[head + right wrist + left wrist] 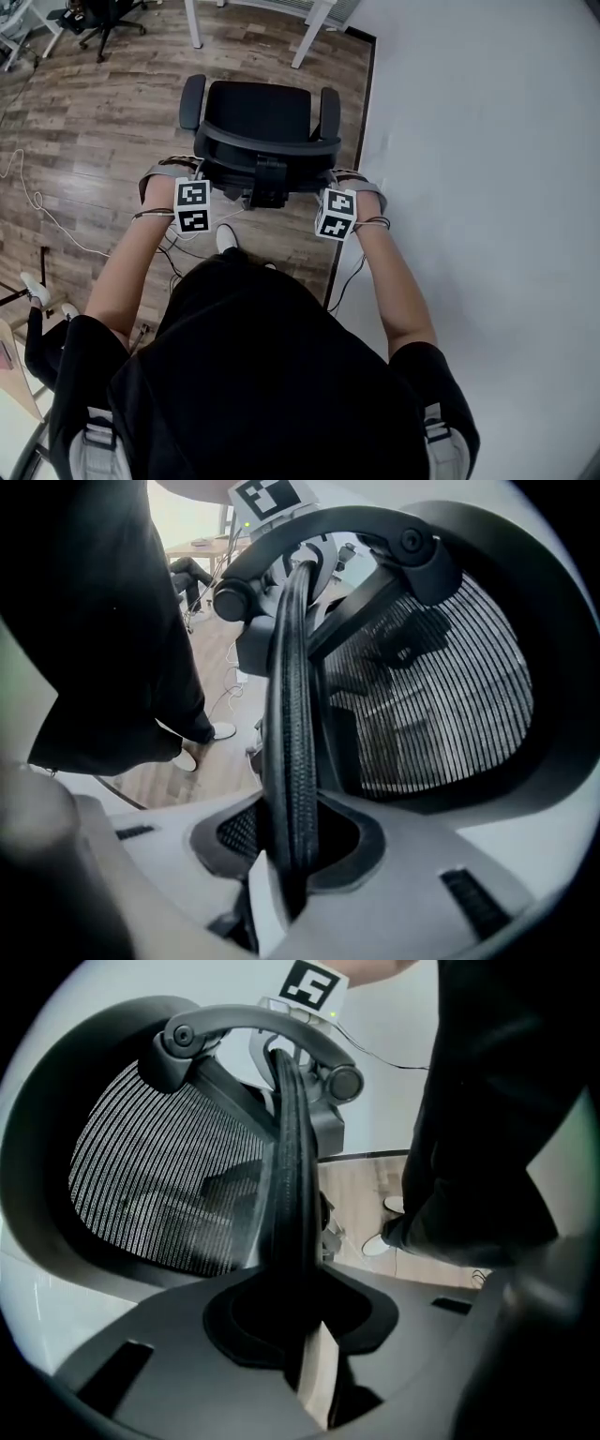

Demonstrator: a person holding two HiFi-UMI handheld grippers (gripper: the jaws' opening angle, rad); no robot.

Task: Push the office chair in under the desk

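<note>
Both claws sit astride the top of a black mesh-backed office chair (258,117). It stands on the wood-plank floor (94,141), short of the white desk legs (194,26) beyond the claws. The chair faces away from the person. Its seat and two armrests (192,101) reach out ahead of the claws toward the desk. The top edge of the backrest runs crosswise from one claw to the other. The left gripper (298,1312) points steeply down with the backrest rim (286,1147) running lengthwise through the dark notch between its jaws. The jaws stand partly apart and are not clamped, and a sliver of wood floor shows just beside the rim. The right gripper (286,855) mirrors it at the other end of the backrest. The rim lies between its part-open jaws, with a strip of pale floor showing alongside. The grey mesh panel (441,696) spreads away to this claw's outer side. Each claw carries a marker cube (192,206) printed with black-and-white square patterns, the only markings that can be made out. The person's white shoe (226,237) is planted behind the claws, at the chair's base. A second office chair (98,19) stands far ahead of the left claw.
</note>
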